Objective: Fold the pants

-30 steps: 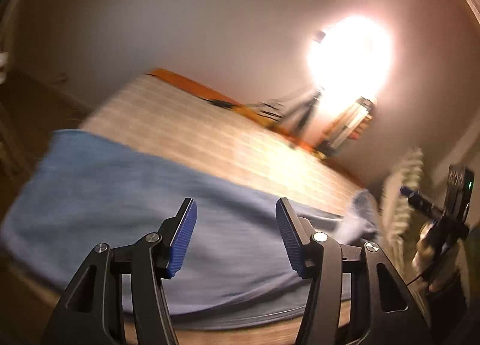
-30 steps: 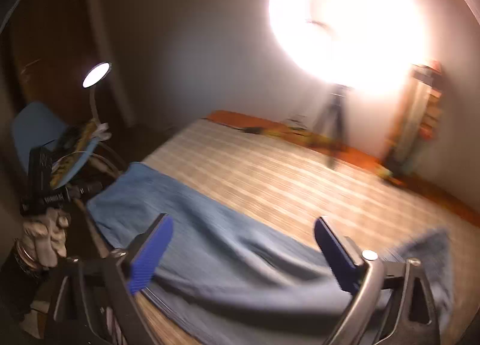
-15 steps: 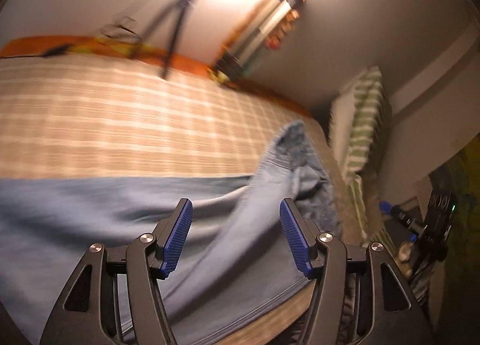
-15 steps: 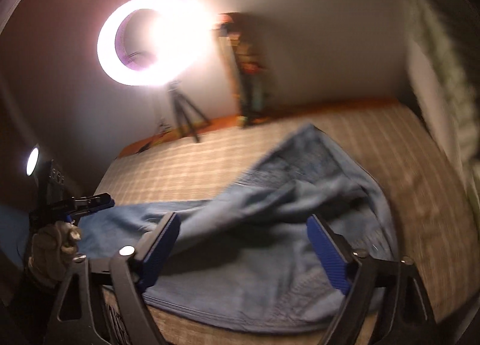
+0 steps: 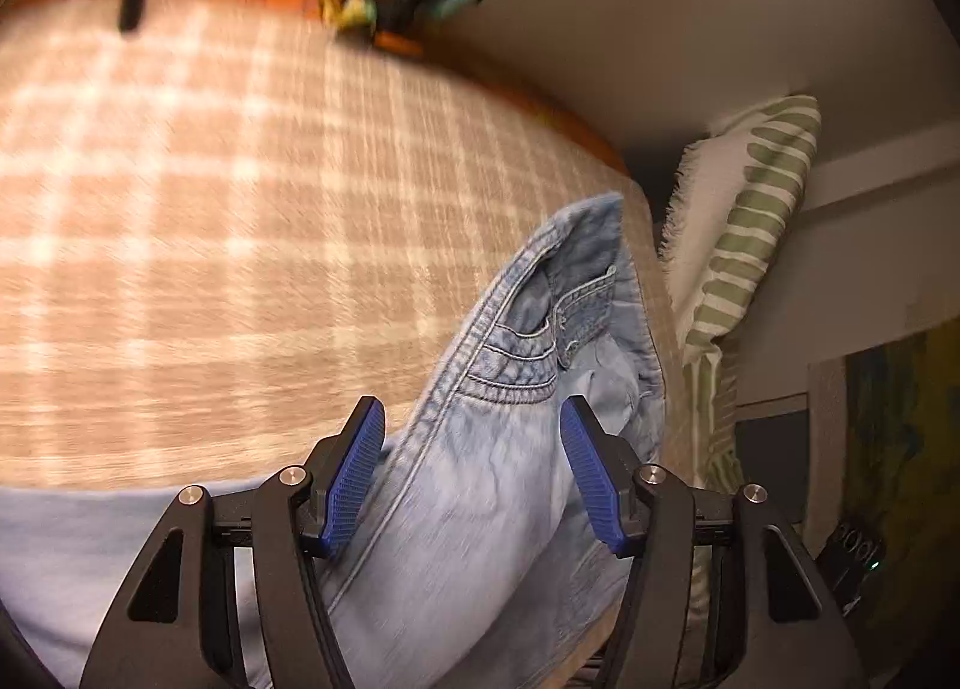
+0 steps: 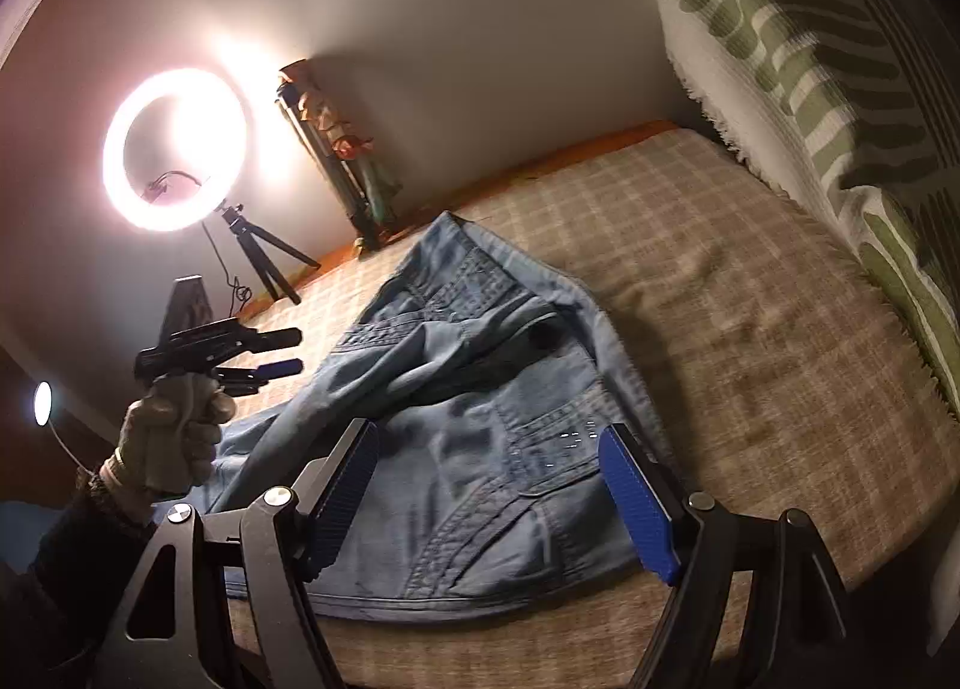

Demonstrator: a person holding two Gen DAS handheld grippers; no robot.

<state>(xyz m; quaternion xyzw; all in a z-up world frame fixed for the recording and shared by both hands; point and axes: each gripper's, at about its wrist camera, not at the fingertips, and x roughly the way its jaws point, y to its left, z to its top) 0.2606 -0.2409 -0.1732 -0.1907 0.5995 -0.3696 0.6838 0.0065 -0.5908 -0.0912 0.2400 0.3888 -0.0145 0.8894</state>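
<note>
Blue pads of the left tool stand moderately apart with nothing pinched; denim shows in the gap, but the cloth lies below on the bed and the pads do not press it. The right tool is wider, its jaws having just been closing, and it too holds nothing, hovering over the near hem of the waist end. Light-blue jeans lie along the near side of the checked bed, the waistband end rumpled with a ridge of cloth bunched over the seat, so this looks like the approach before a first grasp: no fold is made yet. A good next move, I judge, is for each tool to come down on a waistband corner, close on a single edge of denim, and pull the bunching flat before doubling the legs over. Room is ample across the bed toward the ring light; it is tighter on the right, where the striped pillow stands near the waistband, and the near bed edge is just below both tools.
</note>
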